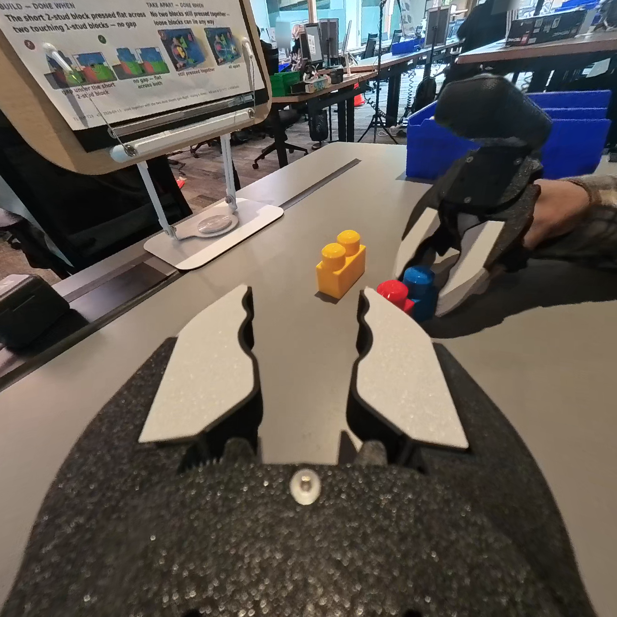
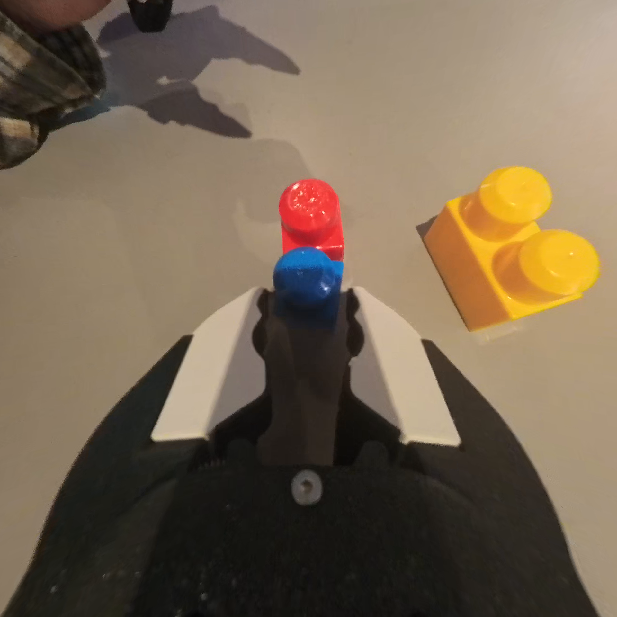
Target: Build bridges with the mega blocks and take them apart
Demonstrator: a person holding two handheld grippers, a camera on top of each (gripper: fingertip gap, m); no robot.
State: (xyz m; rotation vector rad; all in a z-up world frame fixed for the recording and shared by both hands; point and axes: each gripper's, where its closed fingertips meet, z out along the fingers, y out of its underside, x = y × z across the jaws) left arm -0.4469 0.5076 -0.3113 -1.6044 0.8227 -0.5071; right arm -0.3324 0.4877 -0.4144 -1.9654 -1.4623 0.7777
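Narrow on the right gripper [image 2: 307,293], with the blue block [image 2: 307,314] sitting between the tips of its fingers [image 2: 207,364]; cannot tell whether truly pinched or merely flanked. Wide and empty on the left gripper [image 1: 305,293], hovering above the bench [image 1: 300,367].

Just beyond the right fingertips, touching the blue block: the red block [image 2: 310,217]. Off to the right of those fingers, apart from the pair: the yellow block [image 2: 510,253], upright, studs up. Seen from the left wrist, ahead of the left fingers and slightly right of their gap.

Likely risks, as a judgement:
- Squeezing high on the stud rather than on the body could tip or squirt the blue block out and shove the red block away, opening a gap in the pair.
- Letting go with a sideways drag could do the same.
- Pressing the yellow block onto a gapped or skewed pair would probably leave it tilted, not flat.
- Bringing the left fingers in so near the right ones risks a clash, or a bump on the red block, already just beside the left gripper's right fingertip.

Counted:
- One blue single-stud block, one red single-stud block and one yellow two-stud block: three in all, none stacked.
- Two grippers, two fingers each.
- One document stand [image 1: 213,230], beyond the left fingers and to their left.
- Blue bins [image 1: 567,140] beyond the right gripper; number hard to tell.
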